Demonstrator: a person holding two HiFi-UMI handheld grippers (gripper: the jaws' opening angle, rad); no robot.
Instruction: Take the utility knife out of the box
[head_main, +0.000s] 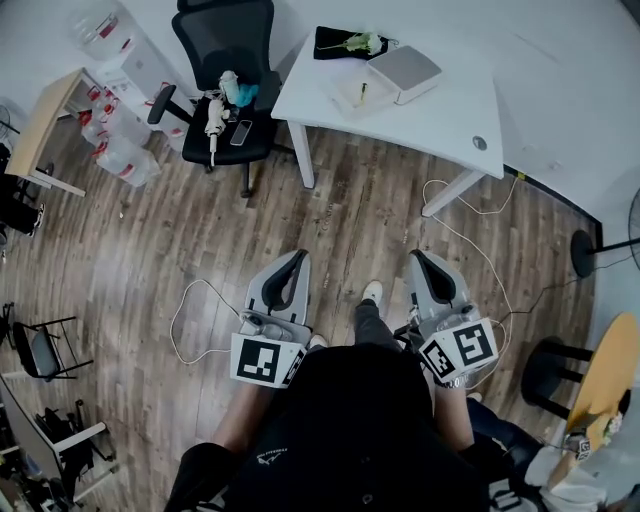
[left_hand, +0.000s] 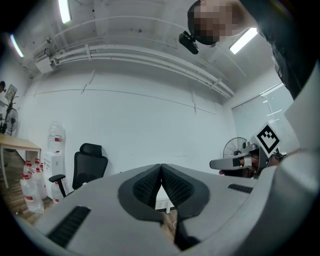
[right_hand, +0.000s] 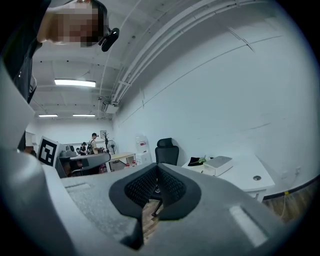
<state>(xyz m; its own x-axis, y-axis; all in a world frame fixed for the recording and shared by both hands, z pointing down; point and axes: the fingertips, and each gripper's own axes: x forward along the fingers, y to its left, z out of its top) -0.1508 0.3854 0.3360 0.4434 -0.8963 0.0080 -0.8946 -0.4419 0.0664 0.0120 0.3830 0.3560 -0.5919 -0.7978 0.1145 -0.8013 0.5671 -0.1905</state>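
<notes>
both claws hang well short of the white rectangular table (head_main: 455, 100): the grey left gripper (head_main: 298, 258) has its jaws pressed together on nothing, and the grey right gripper (head_main: 418, 256) is likewise closed and empty, both carried level and aimed at the table, likely for the approach. on the table's far side sits the grey-lidded white box (head_main: 404, 72); the utility knife may be the small yellow thing (head_main: 362, 92) in the shallow white tray (head_main: 345, 100) just beside it, though it's too small to be sure.

2 tools, left tool (head_main: 299, 256) and right tool (head_main: 418, 256), 1 white table (head_main: 440, 115), 1 box (head_main: 405, 70), 1 office chair (head_main: 225, 40)
</notes>
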